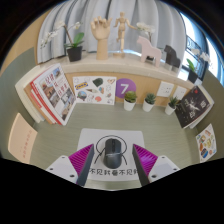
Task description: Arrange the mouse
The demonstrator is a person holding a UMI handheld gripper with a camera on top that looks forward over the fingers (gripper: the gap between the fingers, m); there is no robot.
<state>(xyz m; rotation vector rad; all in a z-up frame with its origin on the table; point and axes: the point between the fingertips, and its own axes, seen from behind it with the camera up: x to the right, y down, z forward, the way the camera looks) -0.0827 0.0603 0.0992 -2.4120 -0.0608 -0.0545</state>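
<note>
Desk setup, props pushed to the back, working area kept free up front. Far left: a book [47, 93] propped open against the wall corner, looks like display clutter, not part of the job. Above it on the shelf [100, 62] a potted orchid [72, 42]. Next right, cards and a purple card [124, 89] lean on the back wall, with a wooden mannequin [121, 30] on the shelf over them. Small potted plants [130, 100] line the desk's rear edge, out of the way. Far right another open book [192, 102] leaning.

Near centre: white sheet [115, 150] with printed text flat on the table [60, 135], probably the target zone marker for placing the mouse.

Gripper [113, 160]: left pad [83, 158], then the mouse [113, 153], then right pad [145, 157]. Mouse is dark, sits between the fingers, over the white sheet. Fingers partly open; there seems to be a sliver of gap at each side, so I judge it bracketed, not clamped. Can't tell if it rests on the sheet or is lifted. Likely about to close on it or just letting go.
</note>
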